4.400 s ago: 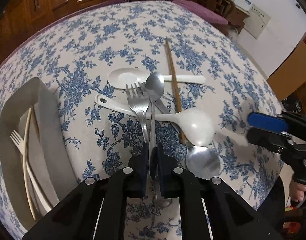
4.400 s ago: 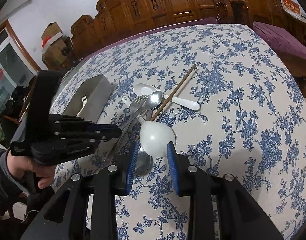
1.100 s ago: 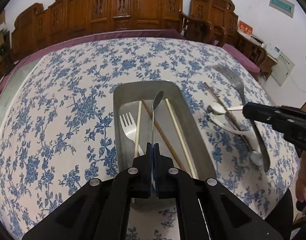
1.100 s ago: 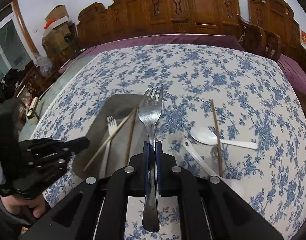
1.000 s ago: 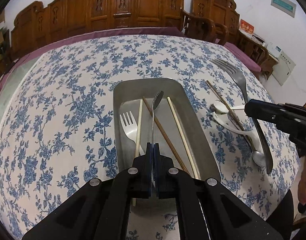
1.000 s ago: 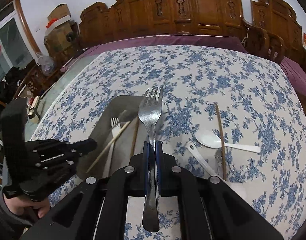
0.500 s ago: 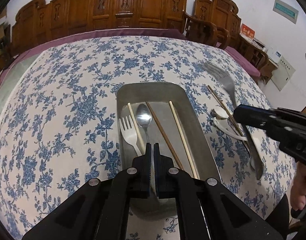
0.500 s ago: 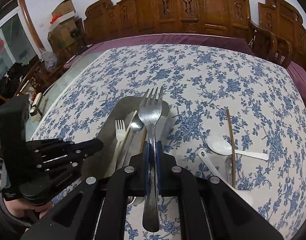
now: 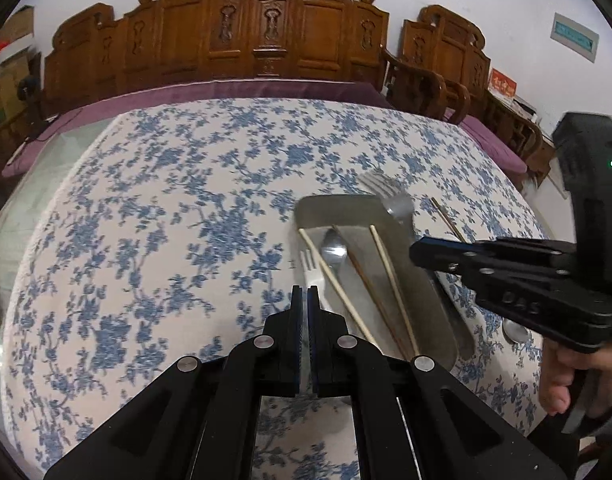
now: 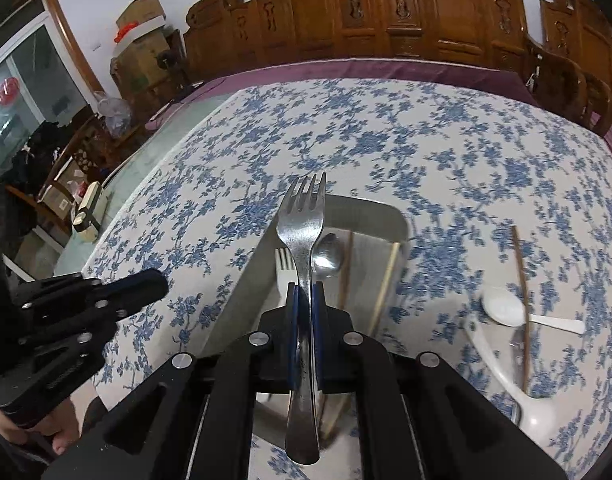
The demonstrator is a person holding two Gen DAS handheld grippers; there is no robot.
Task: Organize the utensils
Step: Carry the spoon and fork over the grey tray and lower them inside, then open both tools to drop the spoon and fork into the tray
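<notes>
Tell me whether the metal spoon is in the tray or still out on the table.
In. The metal spoon lies inside the tray, beside the white fork, free of both hand-held grippers.

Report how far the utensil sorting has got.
Done: the grey tray already holds a metal spoon, a white fork and chopsticks. In hand: the right gripper is shut on a metal fork above the tray; the left gripper is shut and empty. Left: two white spoons and a brown chopstick on the tablecloth.

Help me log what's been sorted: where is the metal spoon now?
The metal spoon lies inside the grey tray, between the white fork and the brown chopstick.
</notes>
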